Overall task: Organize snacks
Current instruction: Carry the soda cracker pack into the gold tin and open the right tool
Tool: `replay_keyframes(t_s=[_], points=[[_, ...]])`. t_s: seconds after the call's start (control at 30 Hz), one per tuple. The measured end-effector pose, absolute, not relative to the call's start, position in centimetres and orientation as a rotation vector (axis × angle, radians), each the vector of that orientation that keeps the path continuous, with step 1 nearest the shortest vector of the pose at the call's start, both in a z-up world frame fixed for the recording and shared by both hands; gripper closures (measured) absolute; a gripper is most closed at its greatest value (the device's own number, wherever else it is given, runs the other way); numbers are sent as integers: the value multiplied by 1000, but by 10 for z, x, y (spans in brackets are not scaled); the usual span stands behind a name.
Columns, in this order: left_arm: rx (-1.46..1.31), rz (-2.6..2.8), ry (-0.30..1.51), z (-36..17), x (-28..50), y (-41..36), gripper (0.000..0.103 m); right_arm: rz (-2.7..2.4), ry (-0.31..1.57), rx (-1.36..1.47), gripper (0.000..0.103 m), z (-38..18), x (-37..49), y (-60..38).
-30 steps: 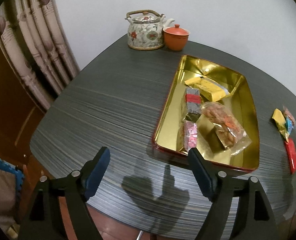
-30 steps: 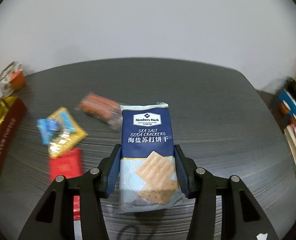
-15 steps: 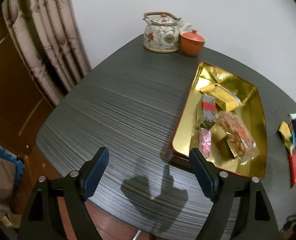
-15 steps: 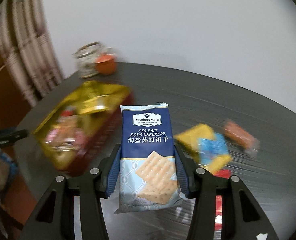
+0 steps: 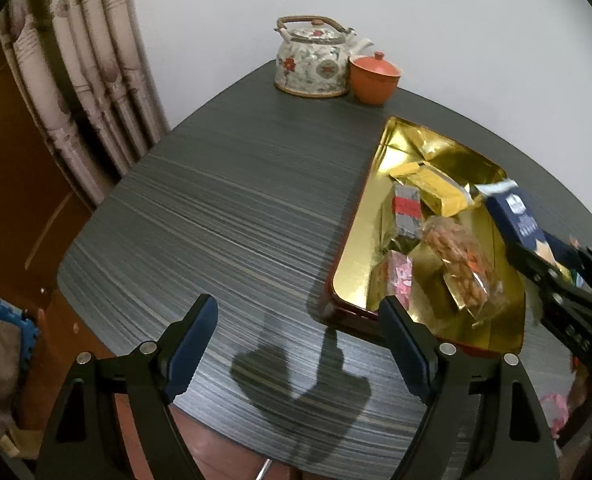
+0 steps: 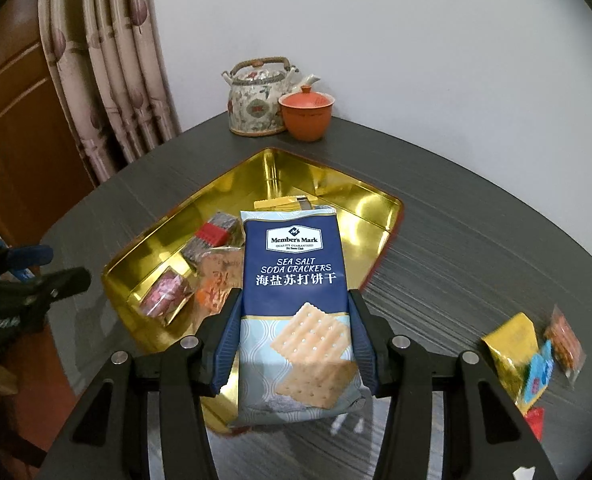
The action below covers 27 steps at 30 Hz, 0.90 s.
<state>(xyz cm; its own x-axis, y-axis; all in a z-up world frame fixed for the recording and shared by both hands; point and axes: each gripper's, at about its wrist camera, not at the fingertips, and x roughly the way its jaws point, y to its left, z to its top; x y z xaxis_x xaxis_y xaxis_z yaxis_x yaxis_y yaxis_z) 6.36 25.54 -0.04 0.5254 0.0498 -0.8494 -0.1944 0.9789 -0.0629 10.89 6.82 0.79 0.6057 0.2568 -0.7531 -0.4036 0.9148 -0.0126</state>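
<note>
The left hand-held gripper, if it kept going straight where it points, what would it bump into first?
Probably just the bare table. The open left hand-held gripper aims down at the dark top, with the gold tray off to its right, though depth is hard to judge.

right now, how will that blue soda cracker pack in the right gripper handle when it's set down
The blue soda cracker pack probably stays fairly stiff: it stands straight above the right gripper. Its glossy film looks slippery, and the crackers could crack if squeezed.

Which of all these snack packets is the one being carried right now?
The blue soda cracker packet, clamped in the right gripper above the gold tray; the other snacks lie loose in the tray or on the table.
</note>
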Motion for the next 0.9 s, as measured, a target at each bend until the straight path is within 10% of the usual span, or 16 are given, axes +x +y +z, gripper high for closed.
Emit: replay_keyframes(t_s=[0.9], points=[[-141, 126, 1005, 0, 64, 254, 20, 359, 871, -233, 54, -12, 137, 86]])
